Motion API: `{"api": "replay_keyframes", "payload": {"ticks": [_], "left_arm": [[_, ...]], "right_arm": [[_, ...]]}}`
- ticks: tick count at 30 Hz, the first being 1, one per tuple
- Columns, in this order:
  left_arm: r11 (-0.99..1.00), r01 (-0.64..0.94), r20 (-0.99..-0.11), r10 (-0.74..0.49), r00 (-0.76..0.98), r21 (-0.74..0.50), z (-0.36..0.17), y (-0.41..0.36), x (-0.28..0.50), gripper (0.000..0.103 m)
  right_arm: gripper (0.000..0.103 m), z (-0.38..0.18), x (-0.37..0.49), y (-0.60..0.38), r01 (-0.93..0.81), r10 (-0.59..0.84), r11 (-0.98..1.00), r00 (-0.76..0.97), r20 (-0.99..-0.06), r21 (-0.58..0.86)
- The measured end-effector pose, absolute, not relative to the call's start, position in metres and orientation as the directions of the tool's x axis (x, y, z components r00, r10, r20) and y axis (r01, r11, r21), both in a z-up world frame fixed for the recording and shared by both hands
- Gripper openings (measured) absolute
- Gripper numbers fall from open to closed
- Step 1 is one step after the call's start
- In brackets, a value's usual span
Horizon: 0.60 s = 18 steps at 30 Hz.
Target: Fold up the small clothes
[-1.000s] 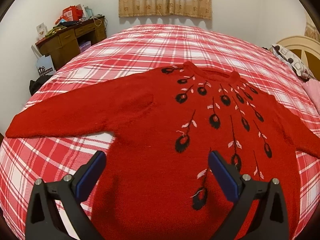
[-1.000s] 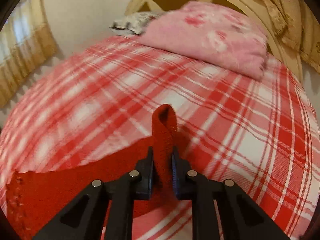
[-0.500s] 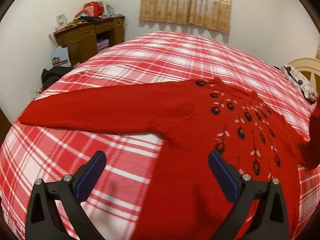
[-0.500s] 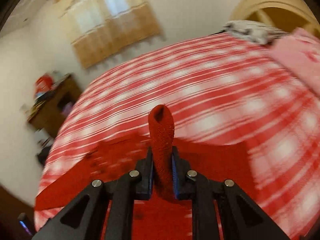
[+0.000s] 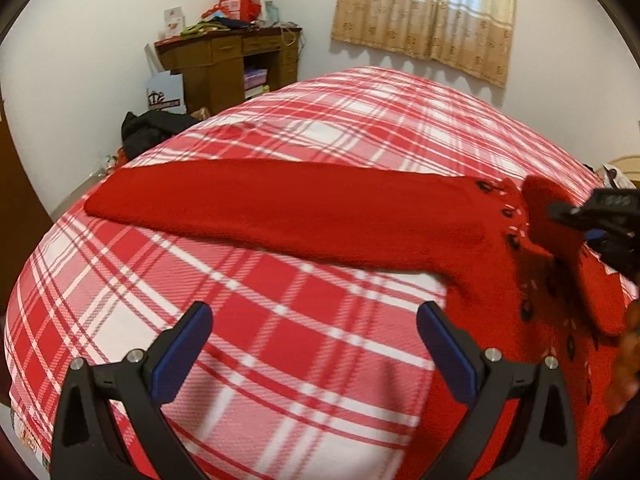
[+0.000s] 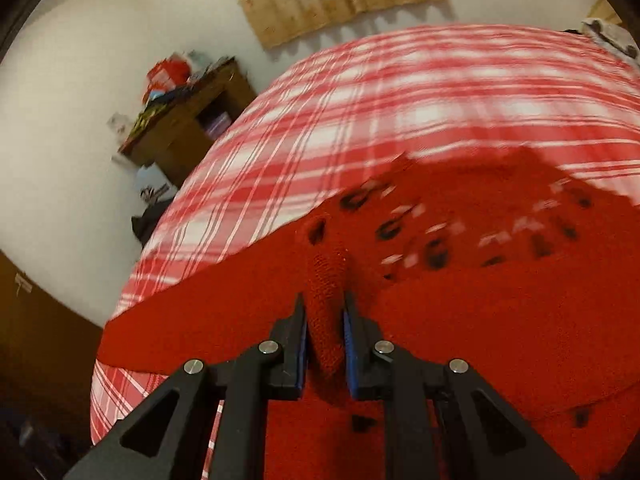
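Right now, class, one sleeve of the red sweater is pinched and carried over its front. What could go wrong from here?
1. The right gripper grips only the sleeve end, so the knit may slip out mid-fold.
2. The left gripper is open above the plaid bedspread, holding nothing, so the sweater could drag or bunch.
3. The other sleeve lies spread, so the fold may end lopsided.

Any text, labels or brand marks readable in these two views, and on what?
None can be read.
White carton with a dark printed mark beside the brown wooden desk: too small.
Red boxes and white card on the desk: print illegible.
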<state>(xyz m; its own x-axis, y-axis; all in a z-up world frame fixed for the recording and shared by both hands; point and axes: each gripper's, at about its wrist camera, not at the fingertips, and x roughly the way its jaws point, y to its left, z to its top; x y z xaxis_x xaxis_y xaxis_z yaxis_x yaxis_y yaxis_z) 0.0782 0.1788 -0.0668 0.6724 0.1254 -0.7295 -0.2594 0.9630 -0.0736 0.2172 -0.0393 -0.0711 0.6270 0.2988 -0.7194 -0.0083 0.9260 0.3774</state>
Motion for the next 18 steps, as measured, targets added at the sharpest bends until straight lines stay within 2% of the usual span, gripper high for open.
{"api": "replay_keyframes", "payload": {"ticks": [4, 6, 9, 12, 14, 18], "left_arm": [[0.96, -0.269, -0.737, 0.127, 0.663, -0.076, -0.074, 0.187, 0.081, 0.103], [0.96, -0.27, -0.741, 0.127, 0.66, -0.076, -0.076, 0.191, 0.082, 0.103], [0.959, -0.274, -0.748, 0.128, 0.651, -0.075, -0.081, 0.193, 0.085, 0.103], [0.959, -0.274, -0.751, 0.127, 0.648, -0.074, -0.083, 0.194, 0.086, 0.103], [0.96, -0.271, -0.753, 0.125, 0.647, -0.074, -0.084, 0.193, 0.088, 0.103], [0.966, -0.248, -0.75, 0.115, 0.652, -0.068, -0.082, 0.183, 0.089, 0.103]], "right_arm": [[0.015, -0.094, 0.225, -0.02, -0.02, 0.317, 0.922, 0.609, -0.727, 0.386], [0.02, -0.105, 0.229, -0.018, -0.031, 0.36, 0.905, 0.589, -0.724, 0.425], [0.042, -0.11, 0.228, -0.019, -0.105, 0.526, 0.823, 0.514, -0.678, 0.558], [0.043, -0.093, 0.215, -0.032, -0.177, 0.613, 0.76, 0.517, -0.598, 0.626], [0.043, -0.078, 0.203, -0.047, -0.192, 0.581, 0.784, 0.563, -0.588, 0.591], [0.043, -0.059, 0.174, -0.091, -0.118, 0.351, 0.922, 0.654, -0.67, 0.367]]}}
